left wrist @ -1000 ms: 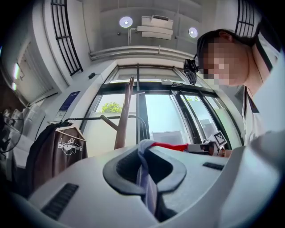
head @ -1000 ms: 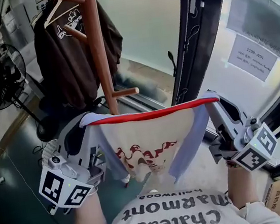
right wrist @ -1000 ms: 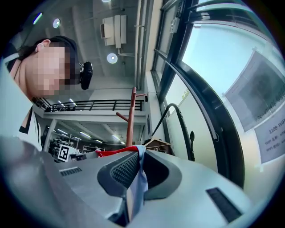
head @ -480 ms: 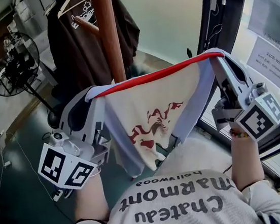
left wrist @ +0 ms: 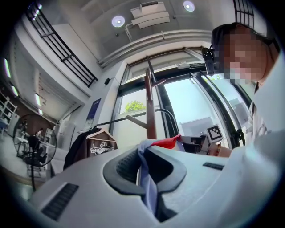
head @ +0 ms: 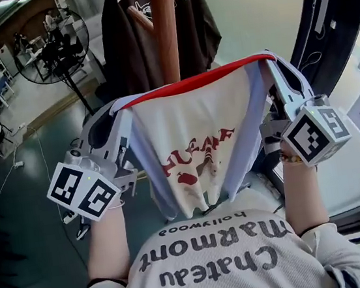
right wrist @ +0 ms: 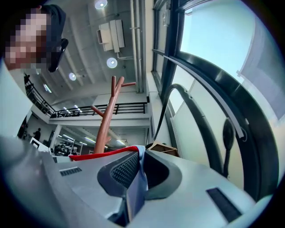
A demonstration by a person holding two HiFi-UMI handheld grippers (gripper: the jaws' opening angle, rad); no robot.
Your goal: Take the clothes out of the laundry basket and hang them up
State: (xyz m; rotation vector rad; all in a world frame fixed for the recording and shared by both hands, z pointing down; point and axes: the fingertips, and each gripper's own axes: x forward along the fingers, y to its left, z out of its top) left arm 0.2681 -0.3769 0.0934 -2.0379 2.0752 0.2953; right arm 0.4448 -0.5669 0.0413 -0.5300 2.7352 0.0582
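Observation:
A cream T-shirt [head: 200, 144] with a red collar, pale blue sleeves and a red print hangs stretched between my two grippers in the head view. My left gripper [head: 121, 108] is shut on its left shoulder, where blue cloth [left wrist: 149, 187] shows pinched between the jaws. My right gripper [head: 268, 62] is shut on the right shoulder, with blue fabric [right wrist: 136, 187] caught in its jaws. Behind the shirt stands a wooden coat stand [head: 166, 30] with pegs. A brown T-shirt [head: 137, 43] hangs on it from a hanger.
A standing fan [head: 62, 47] is at the left over a dark floor [head: 25, 213]. Dark curved window frames [head: 332, 28] and glass run along the right. The person's grey printed top [head: 216, 267] fills the bottom of the head view. An office area lies far left.
Both grippers carried the stretched shirt up and toward the coat stand, the right one moving more. The stand and brown shirt now sit directly behind the shirt's collar.

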